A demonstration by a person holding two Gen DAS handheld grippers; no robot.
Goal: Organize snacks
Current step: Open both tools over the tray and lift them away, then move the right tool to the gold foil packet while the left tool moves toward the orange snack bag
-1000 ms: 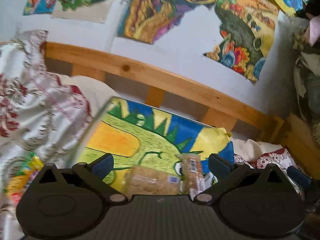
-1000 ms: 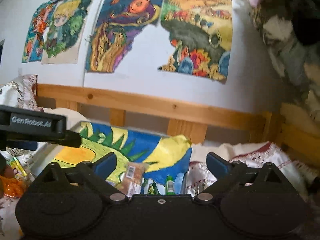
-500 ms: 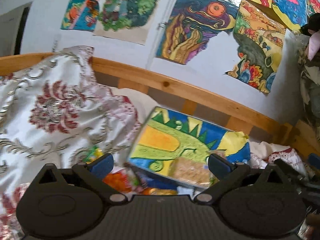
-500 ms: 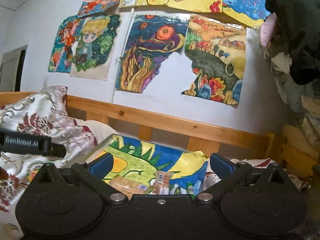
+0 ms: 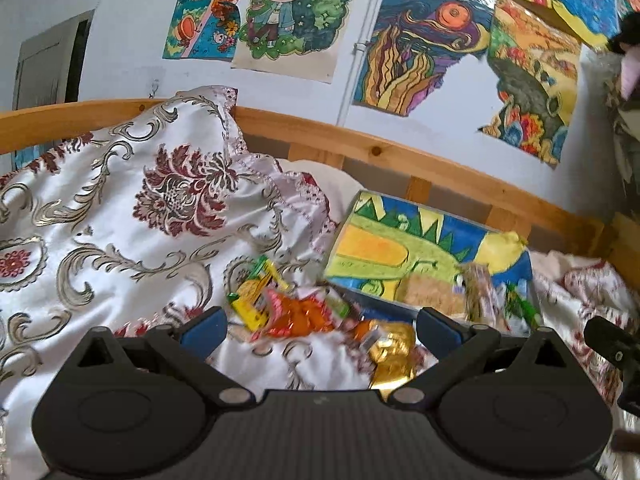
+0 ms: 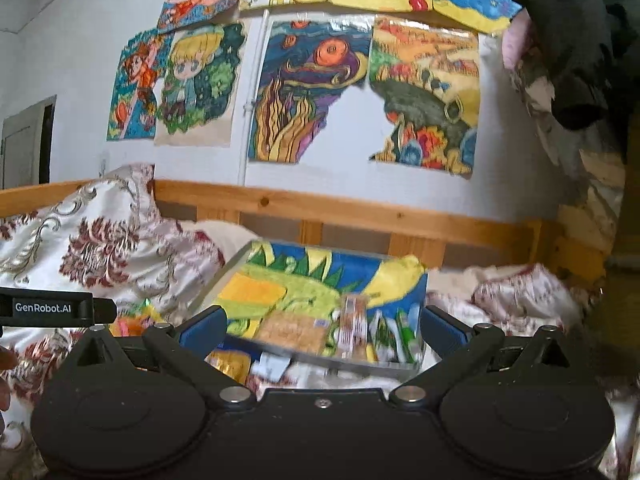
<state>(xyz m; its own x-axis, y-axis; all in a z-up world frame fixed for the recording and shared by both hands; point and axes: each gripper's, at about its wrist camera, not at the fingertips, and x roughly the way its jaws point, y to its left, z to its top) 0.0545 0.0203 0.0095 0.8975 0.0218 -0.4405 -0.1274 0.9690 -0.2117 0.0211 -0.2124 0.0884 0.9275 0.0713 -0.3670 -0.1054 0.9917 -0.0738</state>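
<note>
Item: loose snack packets [image 5: 288,308], orange, yellow and a gold foil one [image 5: 394,346], heaped on the patterned bedspread [image 5: 120,216] beside a clear box [image 6: 320,304] with packets inside. Handling, judged: light, crinkly, slippery, crushable; best pinched at a sealed edge. Left gripper [image 5: 320,322]: jaws wide apart, empty, above the heap. Right gripper [image 6: 322,326]: jaws wide apart, empty, facing the box

Bright hand-coloured drawings [image 6: 316,92] crowd a pale wall [image 6: 76,40] above a wooden bed rail [image 6: 344,210], with a floral white-and-maroon bedspread [image 5: 120,216] heaped at lower left and a grey door [image 6: 28,140] at the far left edge.
</note>
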